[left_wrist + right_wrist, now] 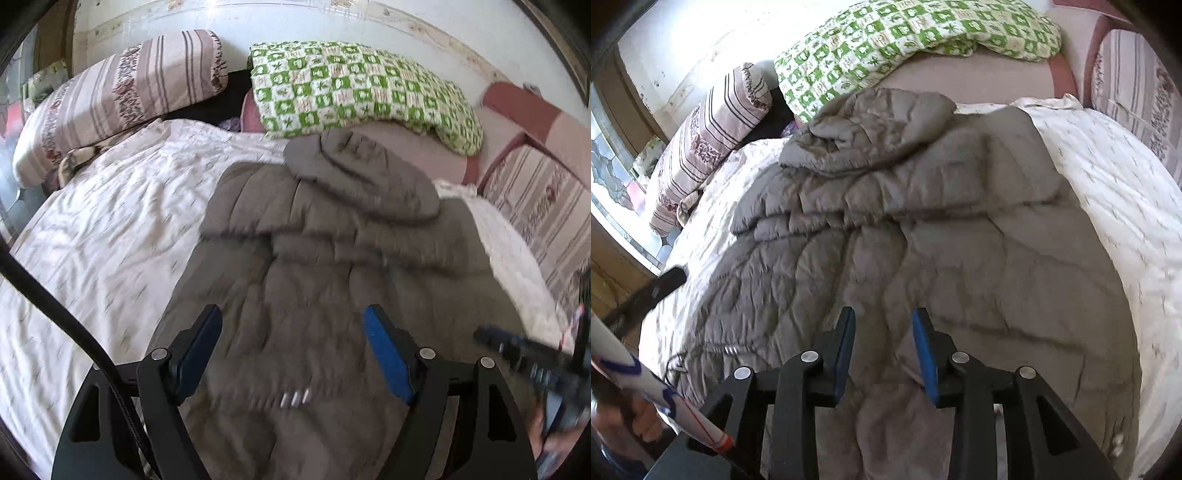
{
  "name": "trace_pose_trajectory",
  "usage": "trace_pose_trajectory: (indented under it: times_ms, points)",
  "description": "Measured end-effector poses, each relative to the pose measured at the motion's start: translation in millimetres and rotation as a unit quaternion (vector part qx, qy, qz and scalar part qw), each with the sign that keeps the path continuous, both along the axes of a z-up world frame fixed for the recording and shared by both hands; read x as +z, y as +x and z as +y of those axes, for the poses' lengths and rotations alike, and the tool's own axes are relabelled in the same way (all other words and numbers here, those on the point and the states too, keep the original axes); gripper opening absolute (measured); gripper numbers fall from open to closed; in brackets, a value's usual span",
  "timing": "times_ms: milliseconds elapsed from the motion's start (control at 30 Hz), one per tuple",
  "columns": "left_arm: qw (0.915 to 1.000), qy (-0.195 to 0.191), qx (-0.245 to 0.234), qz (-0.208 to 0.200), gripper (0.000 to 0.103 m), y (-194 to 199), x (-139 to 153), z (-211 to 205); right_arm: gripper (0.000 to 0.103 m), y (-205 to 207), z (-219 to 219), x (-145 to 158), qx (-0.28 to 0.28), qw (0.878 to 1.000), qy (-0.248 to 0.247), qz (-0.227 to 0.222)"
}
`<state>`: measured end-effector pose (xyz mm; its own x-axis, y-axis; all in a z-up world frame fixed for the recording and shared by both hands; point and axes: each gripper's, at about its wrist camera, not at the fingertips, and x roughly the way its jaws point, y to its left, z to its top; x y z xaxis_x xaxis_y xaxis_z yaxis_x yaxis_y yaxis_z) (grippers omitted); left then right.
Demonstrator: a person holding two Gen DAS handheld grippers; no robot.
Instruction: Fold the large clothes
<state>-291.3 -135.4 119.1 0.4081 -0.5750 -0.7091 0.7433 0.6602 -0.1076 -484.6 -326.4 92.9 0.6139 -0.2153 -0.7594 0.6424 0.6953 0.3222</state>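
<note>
Both grippers hang above the grey coat (923,221) on the bed (92,240): left gripper (293,321) wide apart, right gripper (884,321) apart, both holding nothing.

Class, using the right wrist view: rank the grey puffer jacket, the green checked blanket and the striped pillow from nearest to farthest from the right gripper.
From the right gripper:
1. Grey puffer jacket, directly below and ahead.
2. Striped pillow, far left.
3. Green checked blanket, behind the jacket's hood.
Pillow and blanket are too close to call.

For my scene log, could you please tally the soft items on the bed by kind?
Grey padded jacket: 1
Striped pillows: 2
Green checked blanket: 1
White bedspread: 1
Total: 5
</note>
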Motion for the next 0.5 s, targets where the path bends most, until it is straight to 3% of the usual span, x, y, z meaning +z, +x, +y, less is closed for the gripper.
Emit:
trace_pose_trajectory:
  times_ms: [133,267,400,500]
  points:
    - [0.9993,0.014,0.035,0.002,0.078,-15.7,-24.0,37.9,0.035,-12.1,10.4,-17.0,-0.001,1.000,0.005,0.002]
    - [0.9971,0.031,0.068,0.017,0.078,-22.5,-60.2,49.7,0.035,-11.6,19.7,-30.2,0.007,1.000,-0.005,0.019]
    - [0.9957,0.064,0.065,-0.019,0.078,-28.7,-82.2,44.4,0.037,-9.8,35.2,-36.0,0.020,0.998,-0.046,0.033]
    - [0.9941,0.075,0.067,-0.041,0.082,-32.8,-88.8,40.1,0.042,-6.7,43.2,-48.9,0.030,0.997,-0.049,0.045]
